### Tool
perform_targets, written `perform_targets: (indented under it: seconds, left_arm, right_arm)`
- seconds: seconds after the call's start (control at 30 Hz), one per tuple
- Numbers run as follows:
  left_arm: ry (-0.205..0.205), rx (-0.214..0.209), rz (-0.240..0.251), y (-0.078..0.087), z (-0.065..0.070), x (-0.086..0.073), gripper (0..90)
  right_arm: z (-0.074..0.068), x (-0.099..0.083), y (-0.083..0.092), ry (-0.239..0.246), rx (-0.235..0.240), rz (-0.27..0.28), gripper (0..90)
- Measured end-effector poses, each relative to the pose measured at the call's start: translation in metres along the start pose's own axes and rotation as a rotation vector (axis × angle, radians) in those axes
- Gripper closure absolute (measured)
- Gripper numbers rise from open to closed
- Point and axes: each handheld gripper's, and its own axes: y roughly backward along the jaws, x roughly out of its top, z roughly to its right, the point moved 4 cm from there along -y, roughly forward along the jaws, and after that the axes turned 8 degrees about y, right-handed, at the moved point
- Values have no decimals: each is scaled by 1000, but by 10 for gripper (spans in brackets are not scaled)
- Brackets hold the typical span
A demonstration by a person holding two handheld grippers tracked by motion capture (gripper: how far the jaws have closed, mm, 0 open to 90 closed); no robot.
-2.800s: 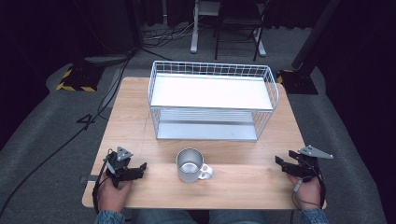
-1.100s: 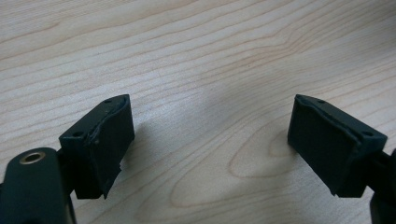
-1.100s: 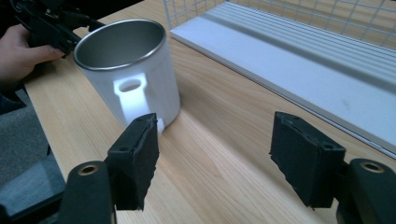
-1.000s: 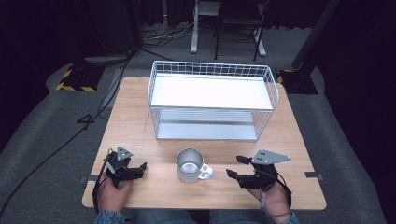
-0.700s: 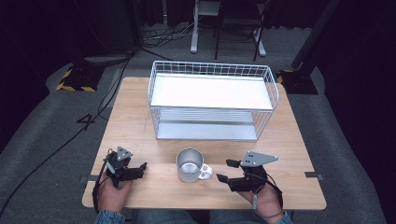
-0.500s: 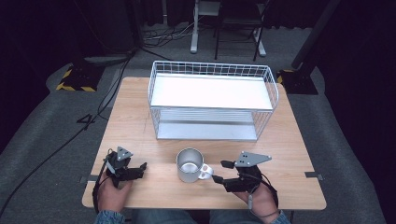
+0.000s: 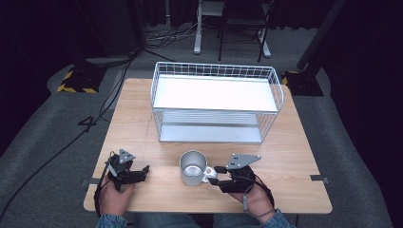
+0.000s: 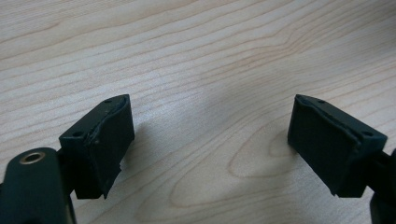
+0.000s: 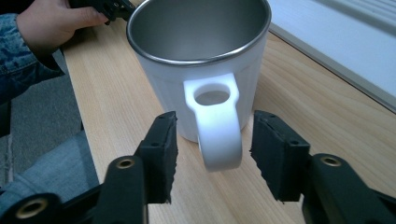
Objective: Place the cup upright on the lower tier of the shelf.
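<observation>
A: Mug noted — white outside, bare metal inside, upright, handle turned toward the right gripper. Where on the table?

B: Near the front edge, about midway along it, in front of the white wire basket and apart from it.

A: Right gripper's state?

B: Released; the handle is seen between the parted jaws in the right gripper view, neither pad touching it.

A: Left gripper?

B: Also spread wide, nothing held, low over bare wood near the front left corner, well apart from the mug
</observation>
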Motion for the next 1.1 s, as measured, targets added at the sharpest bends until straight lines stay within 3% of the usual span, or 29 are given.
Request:
perform_targets:
  seconds: [0.23,0.47,0.8,1.1]
  left_arm:
    - [-4,-1,-1,0,0,0,150]
    - [-4,-1,-1,0,0,0,150]
    - [-4,-1,0,0,0,0,149]
    - [-5,-1,0,0,0,0,150]
  right_arm:
    - [0,3,-8,48,-4,-42,626]
    - [1,3,-10,59,-6,-45,682]
    - [-3,4,-11,114,-21,-46,709]
    - [-6,8,-8,121,-34,-11,712]
